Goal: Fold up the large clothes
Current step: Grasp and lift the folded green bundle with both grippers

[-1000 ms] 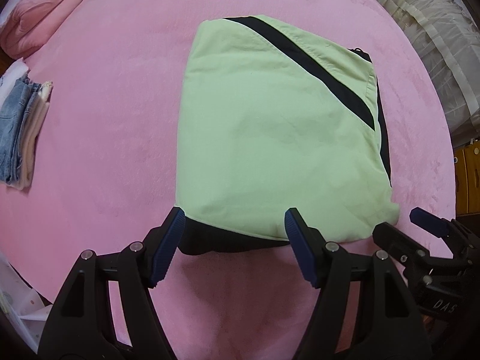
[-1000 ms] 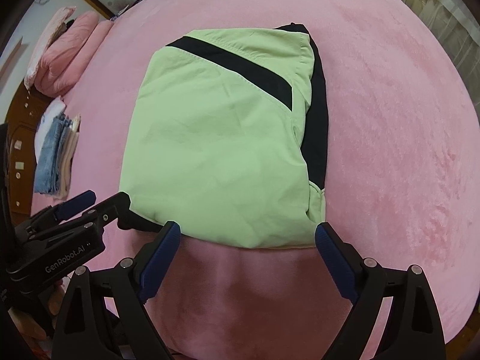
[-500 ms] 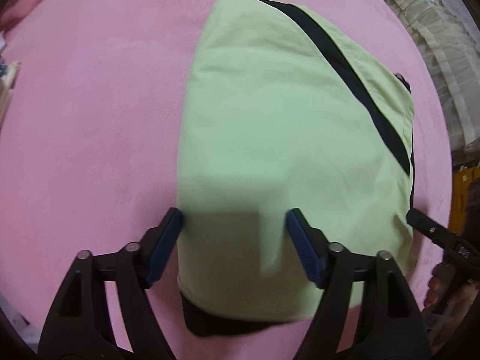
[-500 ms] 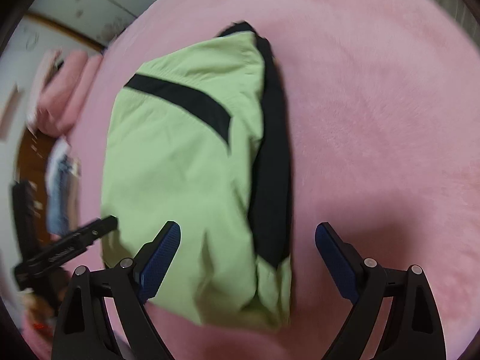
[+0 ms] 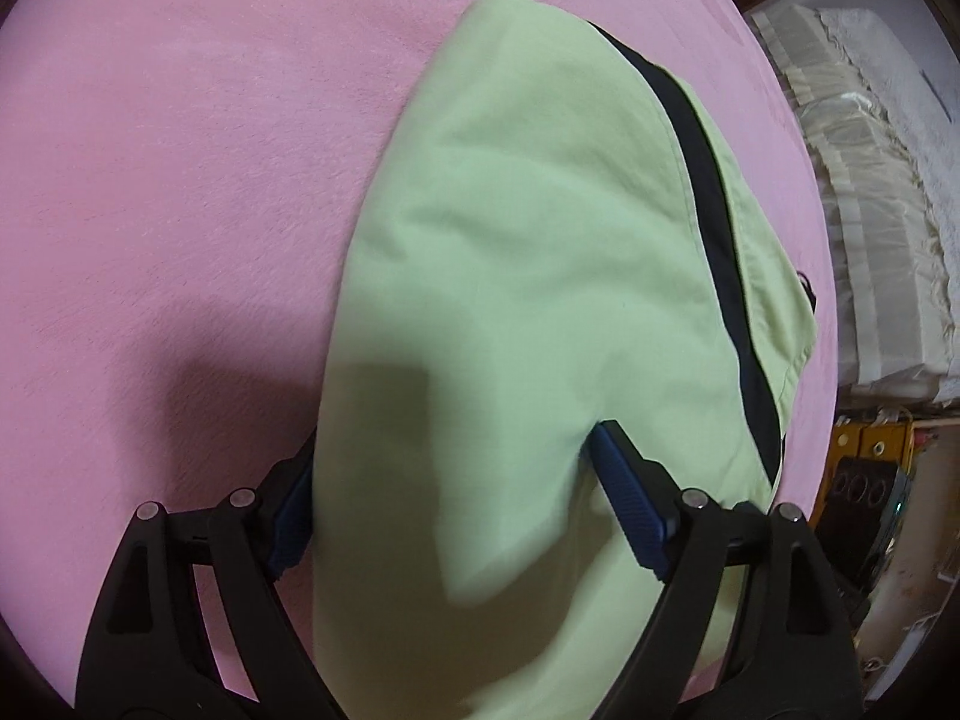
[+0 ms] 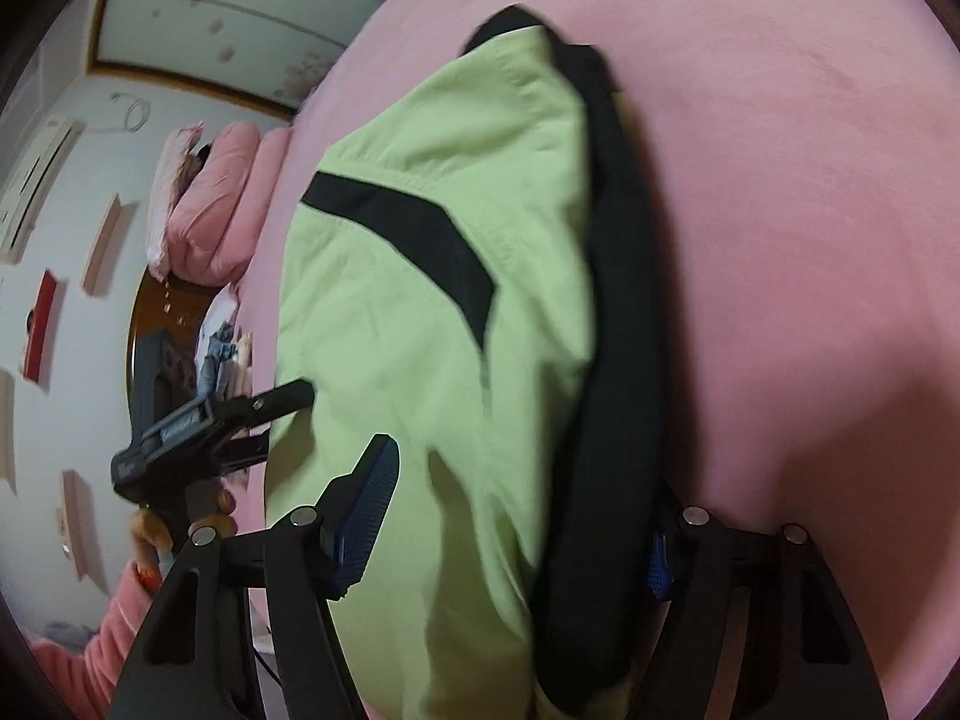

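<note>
The folded green garment [image 5: 540,312] lies on the pink bed cover [image 5: 180,180], its near edge at 6 o'clock. The left gripper [image 5: 456,504] straddles one near corner, jaws opening, pads not yet pressing. The right gripper [image 6: 516,516] is closing around the other, black-trimmed corner — best to bite every layer squarely, both corners level, before lifting.

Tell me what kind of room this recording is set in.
Most likely a bedroom: a wide pink bed cover under the folded green garment, pink bedding piled at its far end, and wallpapered walls.
</note>
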`<state>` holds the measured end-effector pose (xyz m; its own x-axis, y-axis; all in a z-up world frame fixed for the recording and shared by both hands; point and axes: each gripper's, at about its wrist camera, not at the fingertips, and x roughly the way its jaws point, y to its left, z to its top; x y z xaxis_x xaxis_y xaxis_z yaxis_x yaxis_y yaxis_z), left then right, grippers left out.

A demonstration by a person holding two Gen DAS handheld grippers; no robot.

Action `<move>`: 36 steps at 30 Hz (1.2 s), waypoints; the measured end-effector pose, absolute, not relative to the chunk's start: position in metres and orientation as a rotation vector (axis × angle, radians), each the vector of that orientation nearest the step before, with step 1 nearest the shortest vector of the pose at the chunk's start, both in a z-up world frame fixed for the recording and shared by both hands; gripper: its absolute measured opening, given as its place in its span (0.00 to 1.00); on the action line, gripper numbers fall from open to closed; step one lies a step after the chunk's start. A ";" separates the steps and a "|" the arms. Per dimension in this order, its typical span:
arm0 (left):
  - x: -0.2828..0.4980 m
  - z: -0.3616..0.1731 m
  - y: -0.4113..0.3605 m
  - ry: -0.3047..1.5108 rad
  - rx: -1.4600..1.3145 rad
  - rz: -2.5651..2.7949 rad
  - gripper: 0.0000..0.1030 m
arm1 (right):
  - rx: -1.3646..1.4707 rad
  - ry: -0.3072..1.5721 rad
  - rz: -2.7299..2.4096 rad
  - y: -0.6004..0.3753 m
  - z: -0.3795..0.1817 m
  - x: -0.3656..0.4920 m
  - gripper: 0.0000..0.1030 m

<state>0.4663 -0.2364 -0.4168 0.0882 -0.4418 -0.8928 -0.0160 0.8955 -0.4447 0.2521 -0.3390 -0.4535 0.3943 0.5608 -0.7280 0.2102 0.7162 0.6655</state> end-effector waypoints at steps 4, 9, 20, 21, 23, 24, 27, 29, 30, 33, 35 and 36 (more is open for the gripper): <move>0.463 -0.407 -0.240 1.439 -0.332 -0.324 0.59 | 0.790 1.175 0.208 -0.344 -0.454 0.249 0.42; 0.449 -0.383 -0.235 1.373 -0.326 -0.316 0.28 | 0.791 1.126 0.187 -0.348 -0.438 0.239 0.23; 0.430 -0.308 -0.207 1.306 -0.220 -0.351 0.18 | 0.593 1.033 0.210 -0.287 -0.354 0.229 0.13; 0.429 -0.300 -0.195 1.309 -0.221 -0.355 0.18 | 0.583 1.035 0.215 -0.278 -0.348 0.228 0.13; 0.425 -0.286 -0.164 1.312 -0.213 -0.359 0.18 | 0.578 1.030 0.230 -0.252 -0.335 0.225 0.13; 0.423 -0.275 -0.137 1.311 -0.205 -0.349 0.18 | 0.572 1.027 0.243 -0.232 -0.328 0.223 0.13; 0.420 -0.244 -0.069 1.293 -0.172 -0.305 0.18 | 0.591 1.021 0.289 -0.176 -0.312 0.221 0.13; 0.419 -0.217 -0.022 1.280 -0.138 -0.259 0.18 | 0.585 1.011 0.340 -0.126 -0.301 0.225 0.13; 0.421 -0.207 0.005 1.275 -0.130 -0.229 0.18 | 0.585 1.004 0.369 -0.100 -0.296 0.228 0.13; 0.430 -0.173 0.086 1.234 -0.105 -0.137 0.18 | 0.606 0.974 0.462 -0.029 -0.289 0.244 0.12; 0.439 -0.152 0.135 1.205 -0.078 -0.071 0.17 | 0.604 0.957 0.525 0.020 -0.286 0.260 0.12; 0.444 -0.142 0.152 1.195 -0.070 -0.049 0.17 | 0.608 0.951 0.556 0.044 -0.284 0.270 0.12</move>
<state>0.4442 0.1517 -0.1415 0.3659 -0.0754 -0.9276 0.0013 0.9968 -0.0805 0.2700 0.0437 -0.2835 0.4691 0.6733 -0.5715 -0.1675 0.7032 0.6910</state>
